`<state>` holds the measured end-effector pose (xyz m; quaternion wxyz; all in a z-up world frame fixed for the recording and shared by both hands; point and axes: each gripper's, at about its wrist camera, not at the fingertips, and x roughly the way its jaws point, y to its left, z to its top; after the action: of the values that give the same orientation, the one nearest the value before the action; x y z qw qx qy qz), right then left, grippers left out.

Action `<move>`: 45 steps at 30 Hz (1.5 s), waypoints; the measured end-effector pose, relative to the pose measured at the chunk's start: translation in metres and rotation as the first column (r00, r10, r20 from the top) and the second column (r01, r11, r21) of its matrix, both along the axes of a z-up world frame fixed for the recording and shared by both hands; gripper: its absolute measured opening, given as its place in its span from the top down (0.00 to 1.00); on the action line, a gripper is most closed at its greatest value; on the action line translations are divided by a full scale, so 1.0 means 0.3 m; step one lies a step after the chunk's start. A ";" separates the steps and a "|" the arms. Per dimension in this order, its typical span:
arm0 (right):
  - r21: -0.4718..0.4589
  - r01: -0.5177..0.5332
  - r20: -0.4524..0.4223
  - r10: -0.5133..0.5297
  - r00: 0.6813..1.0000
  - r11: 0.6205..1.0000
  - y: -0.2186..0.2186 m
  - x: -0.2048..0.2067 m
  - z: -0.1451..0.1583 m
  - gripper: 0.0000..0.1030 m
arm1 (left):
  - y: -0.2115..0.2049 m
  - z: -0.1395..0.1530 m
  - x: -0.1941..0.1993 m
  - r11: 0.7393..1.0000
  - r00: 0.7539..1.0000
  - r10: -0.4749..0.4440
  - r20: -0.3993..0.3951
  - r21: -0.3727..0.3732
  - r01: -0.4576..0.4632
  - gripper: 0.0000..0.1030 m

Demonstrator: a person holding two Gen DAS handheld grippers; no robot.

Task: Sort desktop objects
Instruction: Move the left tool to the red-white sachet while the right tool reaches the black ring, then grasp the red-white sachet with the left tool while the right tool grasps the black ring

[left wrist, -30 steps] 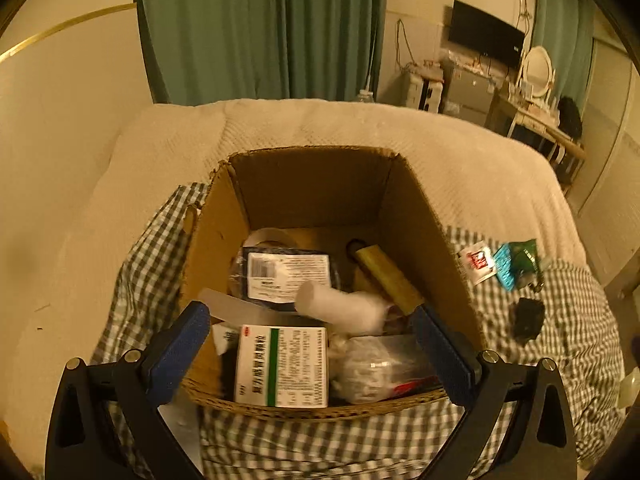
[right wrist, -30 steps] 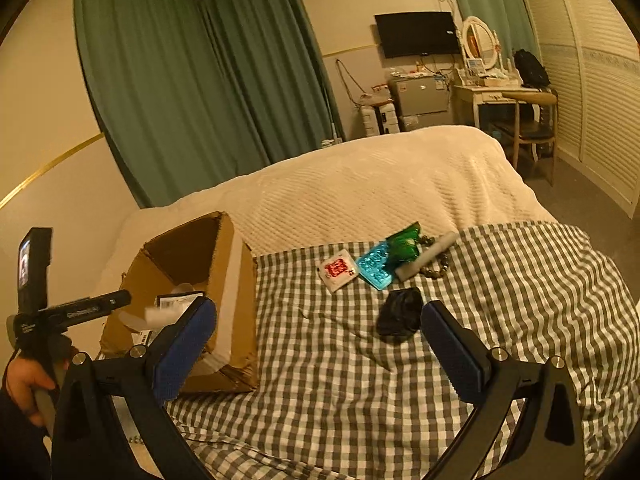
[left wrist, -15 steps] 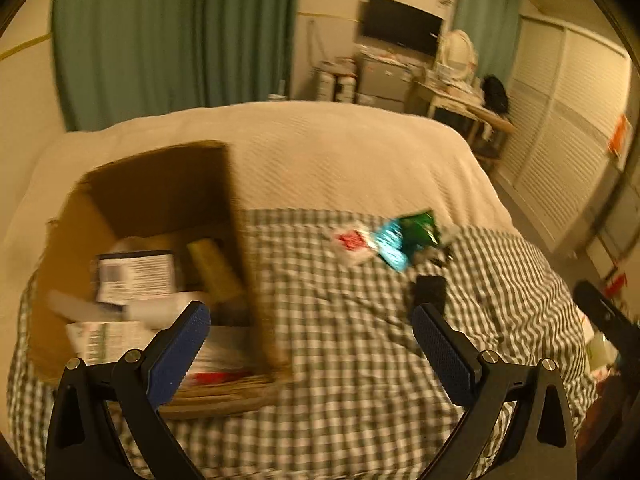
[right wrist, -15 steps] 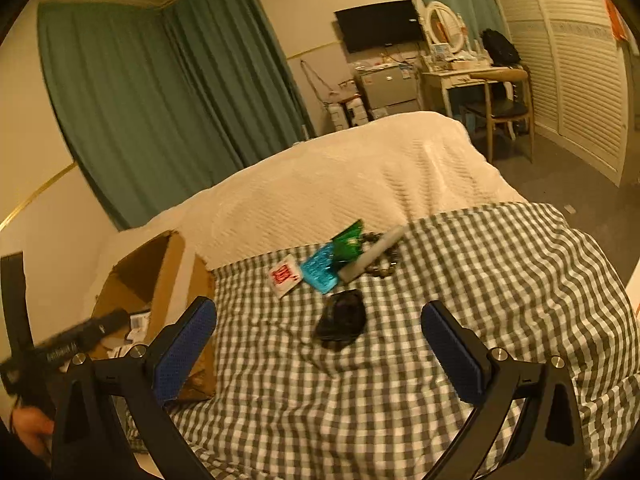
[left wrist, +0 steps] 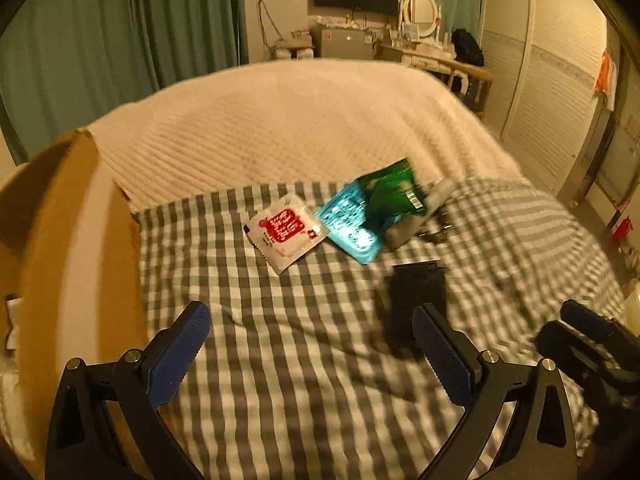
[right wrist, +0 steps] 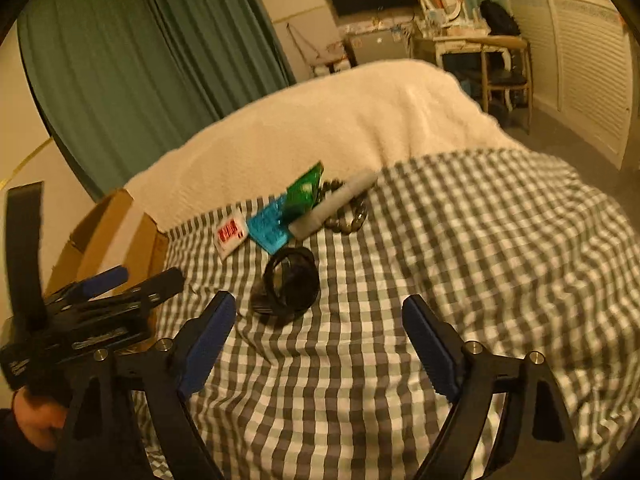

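Black pouch (right wrist: 289,282) next, mid-bed on the checked cloth (right wrist: 460,240).
It looks soft, light and squashy, so pinch its middle; right gripper (right wrist: 318,344) jaws closing, empty; left gripper (left wrist: 310,350) wide, empty.

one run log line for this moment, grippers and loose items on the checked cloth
left gripper open, empty | right gripper closing, empty | black item ahead | cardboard box left
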<state>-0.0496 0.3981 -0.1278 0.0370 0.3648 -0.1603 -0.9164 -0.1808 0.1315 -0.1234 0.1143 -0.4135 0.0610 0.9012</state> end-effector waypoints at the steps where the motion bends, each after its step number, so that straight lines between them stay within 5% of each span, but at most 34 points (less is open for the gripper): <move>1: -0.006 -0.012 0.006 0.012 1.000 1.000 -0.004 -0.020 -0.016 0.17 | -0.002 -0.025 -0.026 1.000 1.000 0.010 0.006 -0.013 -0.010 0.00; 7: -0.048 -0.072 0.062 0.075 0.995 0.996 -0.035 -0.181 -0.115 0.18 | -0.067 -0.123 -0.165 0.996 0.996 0.090 0.025 -0.022 -0.089 0.00; 12: -0.077 -0.122 0.119 0.131 0.984 0.990 -0.061 -0.280 -0.199 0.18 | -0.081 -0.160 -0.229 0.998 0.997 0.068 0.026 0.010 -0.068 0.00; 19: -0.136 -0.184 0.132 0.202 0.970 0.973 -0.083 -0.316 -0.246 0.48 | -0.024 -0.180 -0.302 0.999 1.000 0.029 -0.009 0.018 -0.029 0.00; 21: -0.112 -0.179 0.122 0.192 0.974 0.977 -0.079 -0.297 -0.228 0.48 | -0.012 -0.200 -0.325 0.999 0.999 0.040 0.006 -0.016 -0.040 0.15; 22: -0.099 -0.174 0.118 0.185 0.976 0.980 -0.078 -0.290 -0.222 0.48 | -0.011 -0.214 -0.337 0.999 0.999 0.041 0.036 -0.028 -0.040 0.37; 25: -0.087 -0.164 0.114 0.173 0.978 0.983 -0.070 -0.258 -0.212 0.48 | -0.027 -0.206 -0.324 1.000 0.999 0.023 0.031 0.002 -0.023 0.66; 27: -0.081 -0.155 0.115 0.164 0.980 0.985 -0.065 -0.232 -0.207 0.48 | -0.035 -0.196 -0.306 1.000 0.999 0.012 0.033 -0.006 -0.012 0.76; 28: -0.069 -0.152 0.115 0.159 0.980 0.986 -0.066 -0.223 -0.204 0.48 | -0.039 -0.186 -0.290 1.000 1.000 0.008 0.029 -0.006 -0.008 0.99; 37: -0.042 -0.127 0.103 0.130 0.986 0.991 -0.053 -0.128 -0.139 0.48 | -0.053 -0.104 -0.170 0.998 0.998 -0.035 0.051 0.050 0.033 0.96; 39: -0.047 -0.122 0.097 0.126 0.987 0.991 -0.059 -0.110 -0.126 0.48 | -0.054 -0.099 -0.167 0.996 0.996 -0.039 0.083 0.080 0.033 0.76; 41: -0.043 -0.120 0.085 0.123 0.989 0.992 -0.064 -0.101 -0.111 0.48 | -0.051 -0.093 -0.173 0.995 0.995 -0.025 0.101 0.103 0.014 0.10; 45: -0.016 -0.114 0.074 0.115 0.991 0.993 -0.054 -0.097 -0.096 0.48 | -0.019 -0.077 -0.187 0.986 0.999 -0.021 0.044 0.163 0.013 0.04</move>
<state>-0.0788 0.3818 -0.1566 0.0855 0.4074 -0.1458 -0.8975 -0.2368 0.1257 -0.1466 0.1569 -0.4225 -0.0121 0.8926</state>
